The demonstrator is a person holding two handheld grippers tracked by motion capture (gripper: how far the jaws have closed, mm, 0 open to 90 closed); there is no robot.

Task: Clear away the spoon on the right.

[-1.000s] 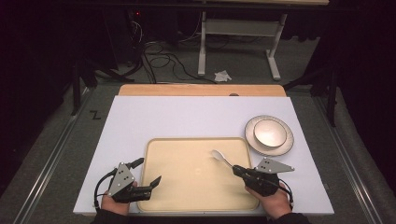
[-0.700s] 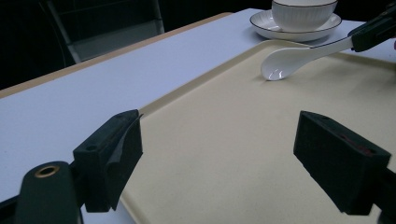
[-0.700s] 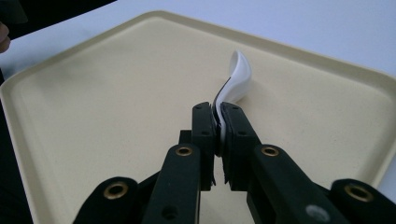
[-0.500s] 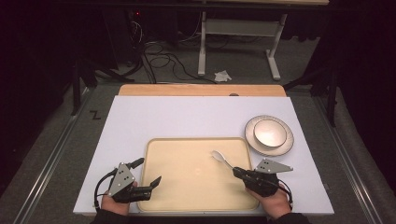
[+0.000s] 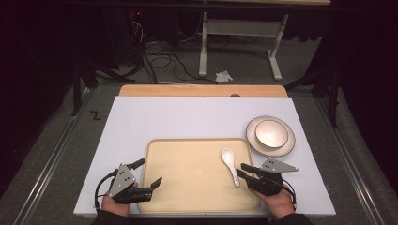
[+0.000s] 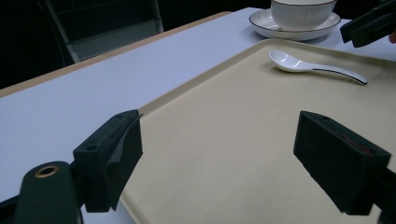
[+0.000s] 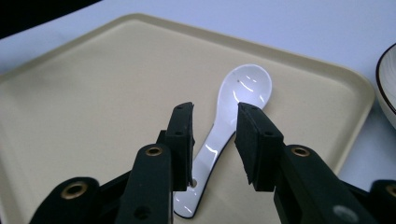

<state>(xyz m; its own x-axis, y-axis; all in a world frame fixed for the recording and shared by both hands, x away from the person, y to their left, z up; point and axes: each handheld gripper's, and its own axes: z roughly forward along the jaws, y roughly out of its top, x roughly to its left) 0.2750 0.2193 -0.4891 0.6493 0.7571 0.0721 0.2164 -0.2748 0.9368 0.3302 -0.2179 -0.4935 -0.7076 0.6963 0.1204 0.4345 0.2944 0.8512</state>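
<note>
The right gripper (image 5: 245, 170) sits low over the near right part of the beige tray (image 5: 187, 187), its jaws parted by a narrow gap with nothing clamped between them. The white spoon (image 5: 230, 165) lies flat on the tray, and in the right gripper view its handle (image 7: 210, 154) runs up through the gap between the two jaws, close under the left-hand one, while the bowl of the spoon lies just beyond the jaw tips. Whether either jaw touches the handle cannot be told.

The left gripper (image 5: 148, 173) rests at the tray's near left edge with its jaws spread wide and empty; one jaw hangs over the tray's rim, the other over the tray's bare floor. In the left gripper view the spoon (image 6: 313, 67) lies well ahead of these jaws and off to the right, with open tray between.

Beyond the right jaws and to their right, off the tray, a white bowl (image 5: 271, 133) stands in a ribbed plate (image 5: 286, 145) just beside the tray's far right corner. Nothing lies between the right jaws and the spoon.

The counter (image 5: 187, 117) is a pale lavender-white sheet over a wooden board whose edge shows at the far side. Behind it are grey carpet, a table frame, loose black cables and a crumpled scrap of paper (image 5: 223, 75), in a dark room.
</note>
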